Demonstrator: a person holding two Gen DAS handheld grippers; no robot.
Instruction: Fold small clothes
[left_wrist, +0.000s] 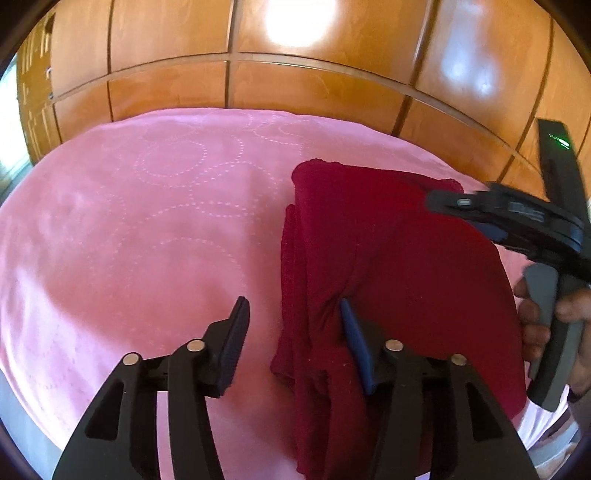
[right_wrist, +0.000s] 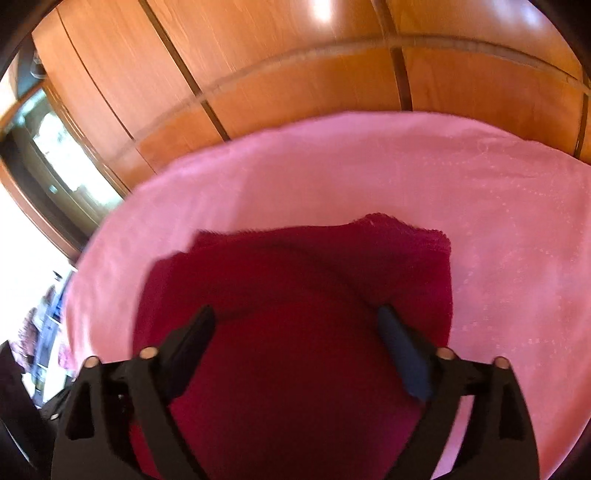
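A dark red garment (left_wrist: 399, 266) lies partly folded on the pink bedspread (left_wrist: 140, 221). My left gripper (left_wrist: 293, 314) is open at the garment's left edge; its right finger (left_wrist: 354, 339) rests against the cloth and its left finger is over the bare bedspread. My right gripper (right_wrist: 295, 325) is open and empty, hovering just above the middle of the red garment (right_wrist: 295, 369). The right gripper's body (left_wrist: 524, 221) shows in the left wrist view, held by a hand over the garment's far right side.
A glossy wooden wardrobe (left_wrist: 295, 74) stands close behind the bed. The pink bedspread (right_wrist: 480, 206) spreads to the left and far side of the garment. A window (right_wrist: 62, 155) and bright floor area lie to the left.
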